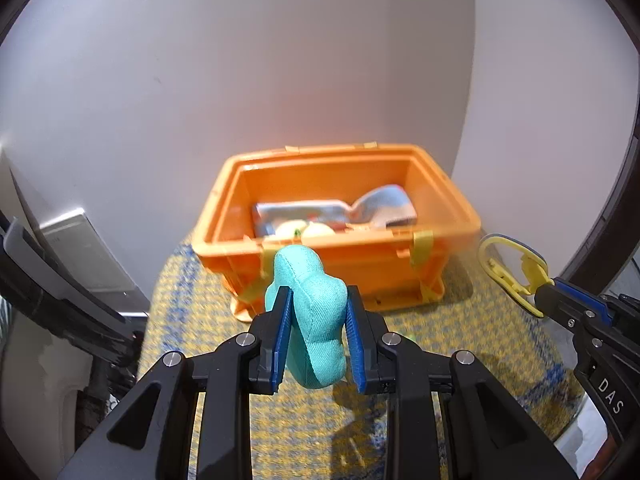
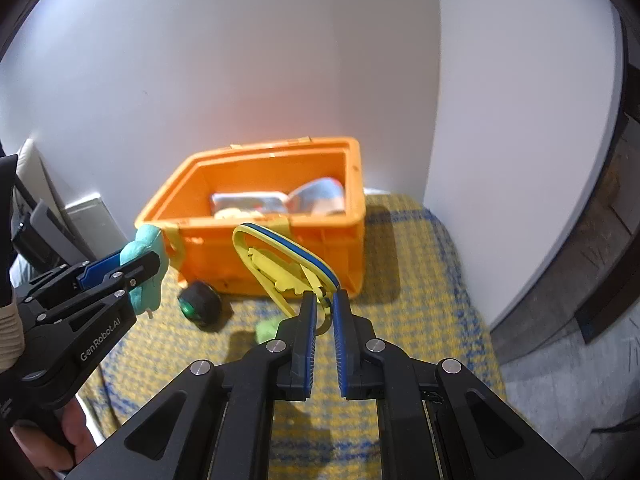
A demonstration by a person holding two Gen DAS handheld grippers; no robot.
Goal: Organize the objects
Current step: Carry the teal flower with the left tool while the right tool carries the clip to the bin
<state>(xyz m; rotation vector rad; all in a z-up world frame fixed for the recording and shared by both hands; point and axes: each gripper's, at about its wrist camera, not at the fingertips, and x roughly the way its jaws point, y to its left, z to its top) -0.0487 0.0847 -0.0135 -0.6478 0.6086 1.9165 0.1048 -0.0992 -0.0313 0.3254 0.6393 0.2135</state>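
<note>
A teal plush toy (image 1: 314, 316) is clamped between the pads of the left gripper (image 1: 316, 300), held above the woven mat (image 1: 192, 320) just in front of the orange bin (image 1: 340, 264). The right gripper (image 2: 325, 300) is closed on a yellow plastic clip (image 2: 280, 268) — also held before the bin, clear of the mat.
</note>
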